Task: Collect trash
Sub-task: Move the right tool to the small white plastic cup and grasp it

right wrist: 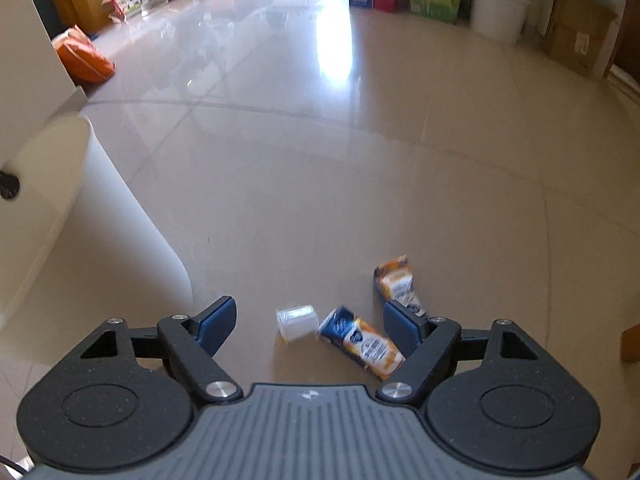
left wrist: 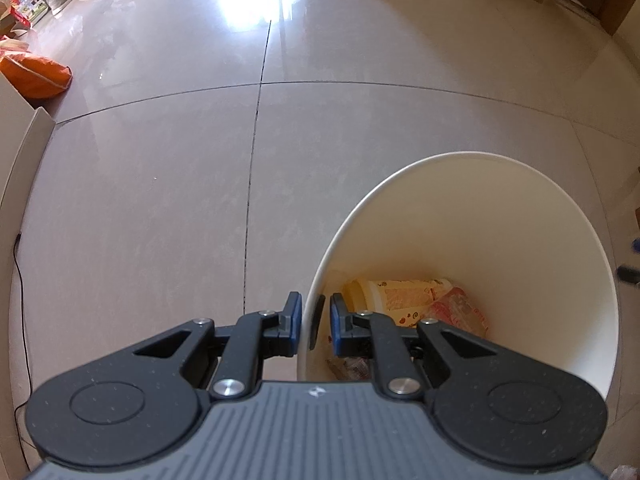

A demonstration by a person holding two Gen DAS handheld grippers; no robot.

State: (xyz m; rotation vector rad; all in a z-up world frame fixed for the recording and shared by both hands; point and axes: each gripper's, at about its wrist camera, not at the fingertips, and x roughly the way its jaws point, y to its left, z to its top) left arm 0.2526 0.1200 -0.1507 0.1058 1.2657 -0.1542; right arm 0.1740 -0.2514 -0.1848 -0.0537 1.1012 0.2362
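Now reaching with right gripper [right wrist: 308, 326] spread wide over floor trash, small white cup [right wrist: 297, 322] and blue-orange carton [right wrist: 362, 342] just ahead between its fingers, left gripper [left wrist: 315, 320] clamped on white bin [left wrist: 480, 216] rim; next, closing on one piece.

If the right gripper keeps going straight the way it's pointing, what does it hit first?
Most likely the small white cup lying on the floor, which sits between the open fingers of the right gripper. The blue and orange carton touches it on the right. Depth is hard to judge.
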